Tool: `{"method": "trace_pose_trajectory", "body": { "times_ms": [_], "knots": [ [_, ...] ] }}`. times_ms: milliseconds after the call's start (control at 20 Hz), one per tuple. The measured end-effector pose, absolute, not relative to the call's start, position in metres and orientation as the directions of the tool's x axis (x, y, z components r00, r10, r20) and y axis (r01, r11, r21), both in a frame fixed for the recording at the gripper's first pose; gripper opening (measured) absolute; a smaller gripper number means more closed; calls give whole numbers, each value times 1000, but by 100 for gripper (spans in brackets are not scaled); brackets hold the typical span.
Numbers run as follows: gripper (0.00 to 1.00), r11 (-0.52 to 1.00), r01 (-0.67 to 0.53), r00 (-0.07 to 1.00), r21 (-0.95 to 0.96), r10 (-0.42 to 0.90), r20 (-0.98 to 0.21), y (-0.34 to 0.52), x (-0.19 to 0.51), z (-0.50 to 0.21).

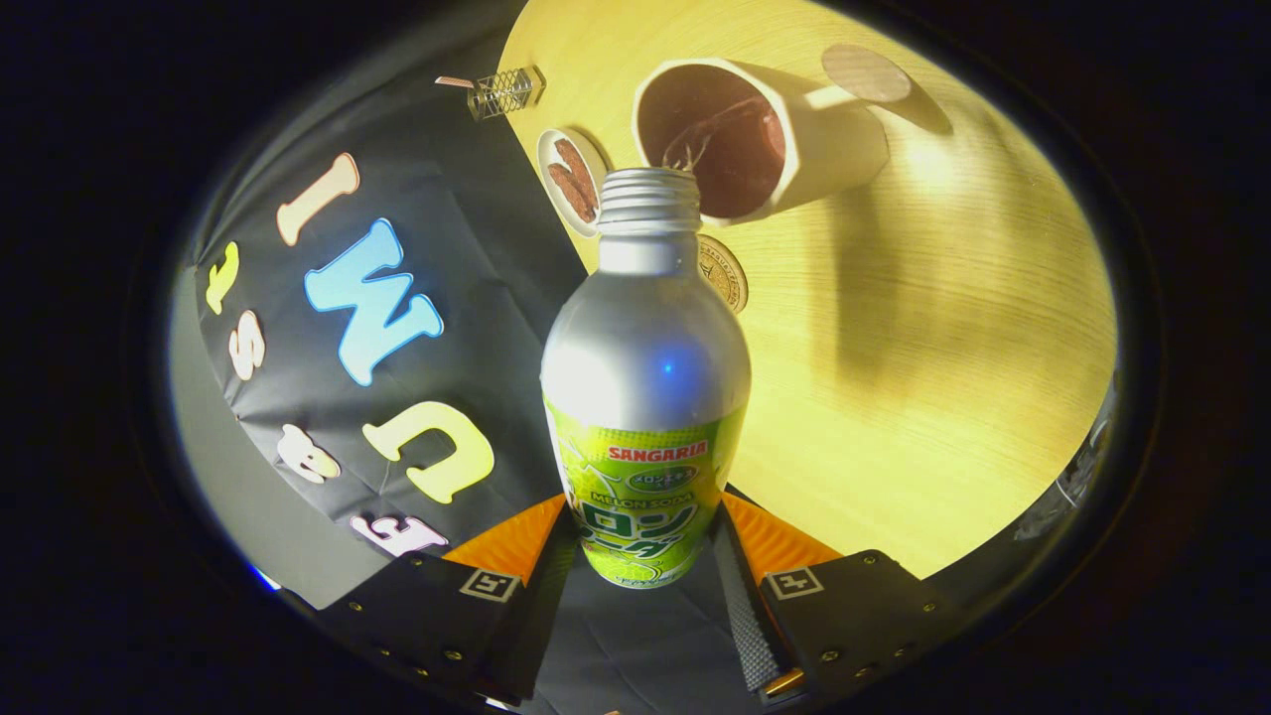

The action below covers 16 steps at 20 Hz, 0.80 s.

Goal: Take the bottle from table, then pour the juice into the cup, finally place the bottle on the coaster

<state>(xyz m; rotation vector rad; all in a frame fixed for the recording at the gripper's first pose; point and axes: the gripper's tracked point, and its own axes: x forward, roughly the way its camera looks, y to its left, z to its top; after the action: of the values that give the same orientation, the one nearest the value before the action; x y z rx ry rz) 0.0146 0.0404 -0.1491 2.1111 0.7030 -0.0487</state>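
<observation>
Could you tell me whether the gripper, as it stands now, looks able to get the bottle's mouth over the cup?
Probably yes. The gripper is shut on the bottle, whose open neck already points at the cup just beyond it, with nothing between them.

Cup point(760, 139) and small dish point(573, 181) just beyond bottle point(645, 377)

The single fisheye camera rode on the tool point(643, 556), looked forward along its two fingers from very close behind the bottle point(645, 377) clamped between them, and sat rolled sideways, so the tabletop point(943, 348) stood tilted beyond, with the cup point(755, 134) near the bottle's mouth.
</observation>
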Motion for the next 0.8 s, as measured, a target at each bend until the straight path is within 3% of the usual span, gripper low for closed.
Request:
{"method": "trace_pose_trajectory", "body": {
  "times_ms": [800],
  "knots": [
    [75,-539,489,855,686,451,-255,33,22,-130]
  ]
}}
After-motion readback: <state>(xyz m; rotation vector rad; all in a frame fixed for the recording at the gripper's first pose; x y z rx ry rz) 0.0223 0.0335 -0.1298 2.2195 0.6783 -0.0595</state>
